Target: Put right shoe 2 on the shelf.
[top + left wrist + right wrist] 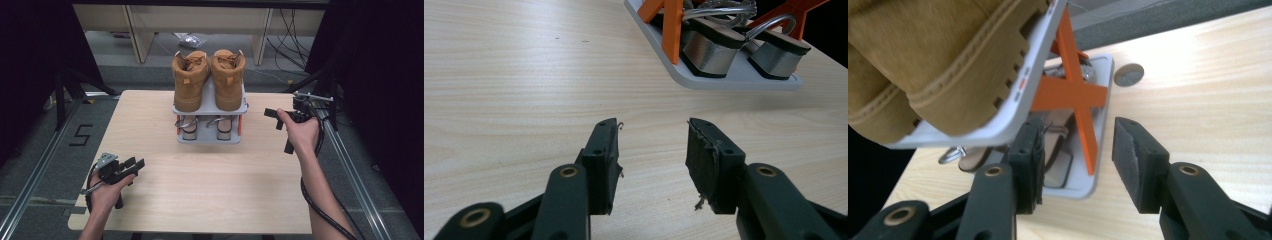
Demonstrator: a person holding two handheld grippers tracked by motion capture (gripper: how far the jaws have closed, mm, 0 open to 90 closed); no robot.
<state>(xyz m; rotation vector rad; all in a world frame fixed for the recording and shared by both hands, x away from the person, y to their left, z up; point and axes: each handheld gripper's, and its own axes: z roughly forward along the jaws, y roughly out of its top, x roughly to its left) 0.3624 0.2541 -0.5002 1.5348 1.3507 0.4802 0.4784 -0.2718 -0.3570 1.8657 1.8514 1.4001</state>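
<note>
The shoe rack (210, 107) stands at the surface's (200, 185) far middle. My right tool (276, 119) hovers just right of it, jaws apart, empty; my left tool (131, 166) sits well nearer me, open, empty.

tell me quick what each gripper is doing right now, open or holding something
left gripper: open, nothing between its jaws, low over the table.
right gripper: open, holding nothing, beside the shoe rack.

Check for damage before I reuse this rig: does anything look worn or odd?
Yes: the left gripper has frayed pads, with torn shreds hanging off their edges. The boots and rack stand straight.
</note>
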